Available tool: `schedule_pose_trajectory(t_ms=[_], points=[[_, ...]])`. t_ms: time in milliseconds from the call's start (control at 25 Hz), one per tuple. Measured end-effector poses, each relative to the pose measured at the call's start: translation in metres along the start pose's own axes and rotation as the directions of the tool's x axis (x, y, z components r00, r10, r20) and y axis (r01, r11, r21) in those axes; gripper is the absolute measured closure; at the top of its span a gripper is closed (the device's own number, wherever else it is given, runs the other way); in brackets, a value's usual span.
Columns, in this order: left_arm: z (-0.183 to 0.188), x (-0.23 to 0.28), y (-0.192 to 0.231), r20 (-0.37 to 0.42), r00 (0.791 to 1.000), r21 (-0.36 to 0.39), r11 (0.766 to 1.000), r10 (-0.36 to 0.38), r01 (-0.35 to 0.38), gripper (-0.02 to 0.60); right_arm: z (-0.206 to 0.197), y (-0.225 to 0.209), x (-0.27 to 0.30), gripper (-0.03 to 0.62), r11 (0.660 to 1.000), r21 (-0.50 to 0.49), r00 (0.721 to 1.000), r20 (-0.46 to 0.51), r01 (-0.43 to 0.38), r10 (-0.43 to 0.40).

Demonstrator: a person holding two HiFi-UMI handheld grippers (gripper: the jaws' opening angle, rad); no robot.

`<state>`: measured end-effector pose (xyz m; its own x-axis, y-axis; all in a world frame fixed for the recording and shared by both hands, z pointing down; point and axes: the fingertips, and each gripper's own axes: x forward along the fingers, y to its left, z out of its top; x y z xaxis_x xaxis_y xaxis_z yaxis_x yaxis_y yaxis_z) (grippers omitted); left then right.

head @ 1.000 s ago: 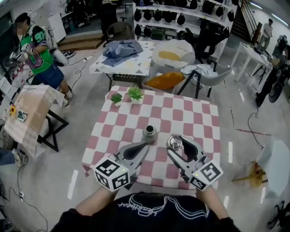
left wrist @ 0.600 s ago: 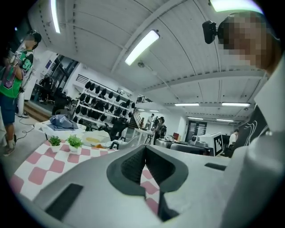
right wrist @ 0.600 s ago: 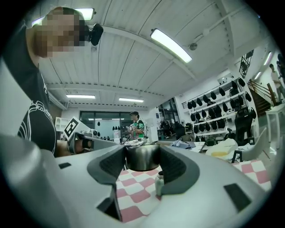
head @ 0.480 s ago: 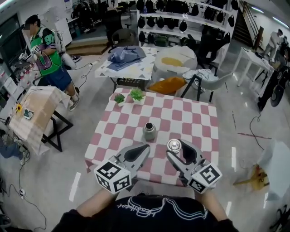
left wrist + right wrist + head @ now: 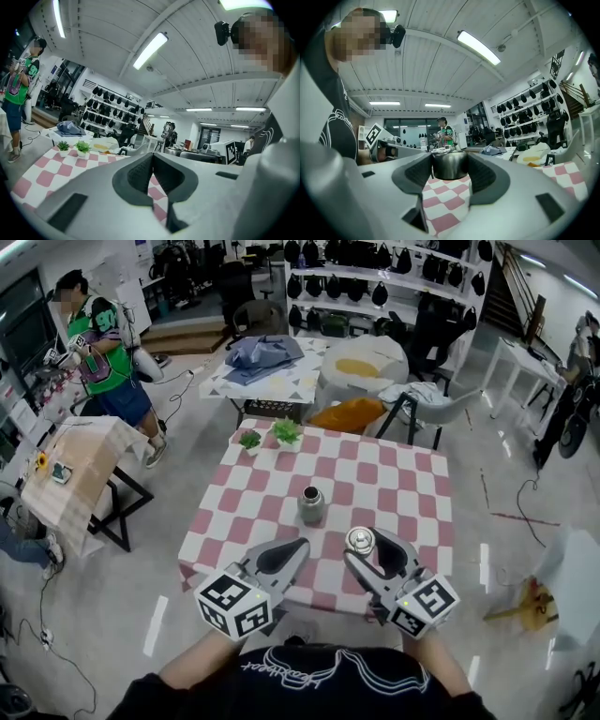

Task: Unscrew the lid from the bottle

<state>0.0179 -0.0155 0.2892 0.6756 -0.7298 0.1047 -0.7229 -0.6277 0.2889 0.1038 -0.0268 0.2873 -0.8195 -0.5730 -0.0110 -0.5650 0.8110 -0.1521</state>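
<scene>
A grey metal bottle (image 5: 310, 504) stands upright with its mouth uncovered near the middle of the red-and-white checked table (image 5: 398, 486). My right gripper (image 5: 362, 537) hovers over the table's near edge, to the right of the bottle, shut on the shiny metal lid (image 5: 360, 542). In the right gripper view the lid (image 5: 449, 166) sits squeezed between both pads of the right gripper (image 5: 449, 161). My left gripper (image 5: 298, 547) is to the lid's left, in front of the bottle, shut and empty. The left gripper (image 5: 153, 160) shows its pads touching in its own view.
Two small potted plants (image 5: 249, 441) (image 5: 286, 432) stand at the table's far left edge. A cloth-covered side table (image 5: 66, 470) is at the left, and a person in a green shirt (image 5: 94, 348) stands beyond it. A chair (image 5: 427, 399) and another table (image 5: 267, 367) lie behind.
The head view has shifted slightly. Both grippers, the lid and the bottle keep their places relative to one another.
</scene>
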Motion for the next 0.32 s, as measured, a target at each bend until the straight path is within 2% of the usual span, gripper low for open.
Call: schedule_pose_trajectory(t_ms=[320], points=[[-0.001, -0.011, -0.011, 0.006, 1.000, 0.018, 1.000, -0.003, 0.003, 0.575, 0.001, 0.013, -0.009, 0.351, 1.000, -0.012, 1.000, 0.019, 0.009, -0.008]])
